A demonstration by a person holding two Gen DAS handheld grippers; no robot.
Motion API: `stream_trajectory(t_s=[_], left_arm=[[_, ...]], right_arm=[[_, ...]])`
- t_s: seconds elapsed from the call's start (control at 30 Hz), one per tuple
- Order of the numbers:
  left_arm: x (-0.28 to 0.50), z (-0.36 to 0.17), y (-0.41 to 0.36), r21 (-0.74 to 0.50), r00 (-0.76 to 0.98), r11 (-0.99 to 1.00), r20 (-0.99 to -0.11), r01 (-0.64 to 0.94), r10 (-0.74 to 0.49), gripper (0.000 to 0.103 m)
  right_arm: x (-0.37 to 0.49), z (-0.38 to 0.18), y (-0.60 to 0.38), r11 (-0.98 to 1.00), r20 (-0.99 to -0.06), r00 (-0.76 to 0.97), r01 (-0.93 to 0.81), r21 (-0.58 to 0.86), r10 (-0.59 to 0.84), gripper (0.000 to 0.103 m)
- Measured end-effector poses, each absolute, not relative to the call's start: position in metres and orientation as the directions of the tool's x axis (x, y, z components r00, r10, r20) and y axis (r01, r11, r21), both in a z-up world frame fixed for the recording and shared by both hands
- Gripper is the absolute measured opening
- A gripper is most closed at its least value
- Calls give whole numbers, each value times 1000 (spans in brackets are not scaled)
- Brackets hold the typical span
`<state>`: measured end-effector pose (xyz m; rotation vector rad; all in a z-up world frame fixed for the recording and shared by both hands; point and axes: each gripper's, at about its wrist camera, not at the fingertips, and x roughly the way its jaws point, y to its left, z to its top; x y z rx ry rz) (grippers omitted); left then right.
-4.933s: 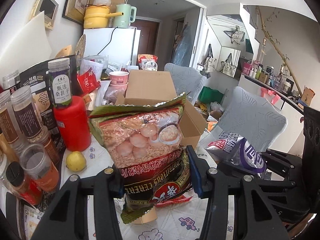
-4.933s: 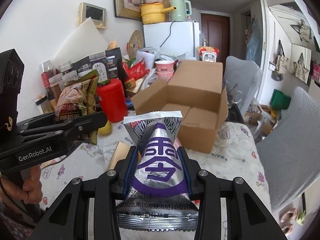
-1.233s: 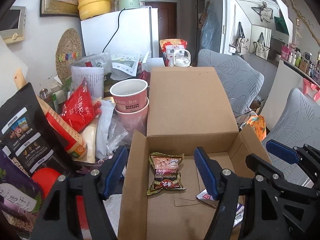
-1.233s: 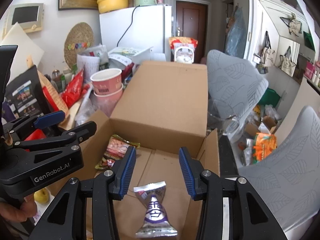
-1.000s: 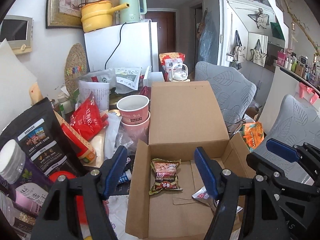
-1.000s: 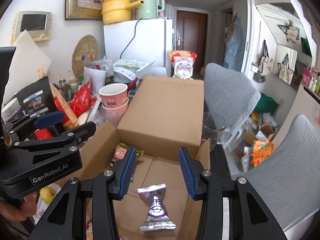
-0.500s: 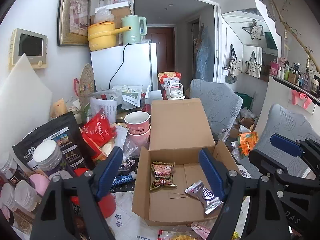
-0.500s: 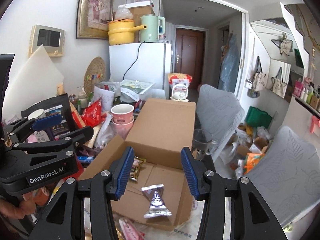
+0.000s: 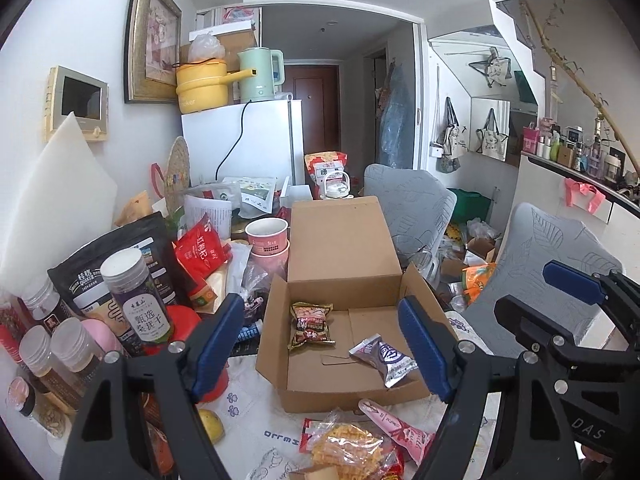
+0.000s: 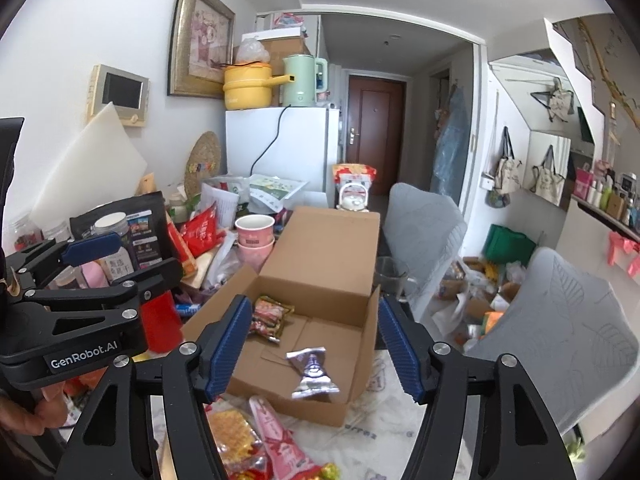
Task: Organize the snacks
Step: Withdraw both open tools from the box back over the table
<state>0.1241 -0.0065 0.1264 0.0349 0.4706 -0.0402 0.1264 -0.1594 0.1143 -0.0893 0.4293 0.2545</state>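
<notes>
Brown cardboard box (image 9: 280, 332) sits mid-frame in both wrist views with two packets already lying flat in it: the cereal packet (image 9: 311, 325) at its left and the silver-purple packet (image 9: 383, 360) at its right. What you likely want next is the loose snacks on the tablecloth below the box's near wall. The pink packet (image 10: 280, 444) lies at the bottom of the right wrist view, its long axis running from upper left to lower right, below your right gripper (image 10: 312, 348). Those jaws are spreading and empty. The yellow snack bag (image 9: 352, 452) lies bottom centre in the left wrist view, beneath your left gripper (image 9: 328, 348), which is parted wide and empty. Each hand looks nearer to its own packet.
</notes>
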Motion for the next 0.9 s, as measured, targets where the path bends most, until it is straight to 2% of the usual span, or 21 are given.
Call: stream_trajectory(t_s=[0.13, 0.3, 0.63, 0.9], left_arm=[[107, 123, -10, 26, 888, 998, -458, 55, -38, 81], [86, 120, -11, 29, 897, 998, -441, 59, -41, 97], [53, 107, -8, -2, 890, 997, -450, 83, -75, 98], [36, 90, -10, -6, 876, 995, -473, 102, -93, 98]], right_arm=[[107, 110, -163, 964, -419, 878, -264, -27, 229, 67], [86, 102, -170, 964, -421, 877, -264, -17, 233, 67], [56, 84, -180, 969, -436, 873, -246, -3, 220, 67], [48, 63, -181, 968, -485, 845, -250, 10, 223, 67]])
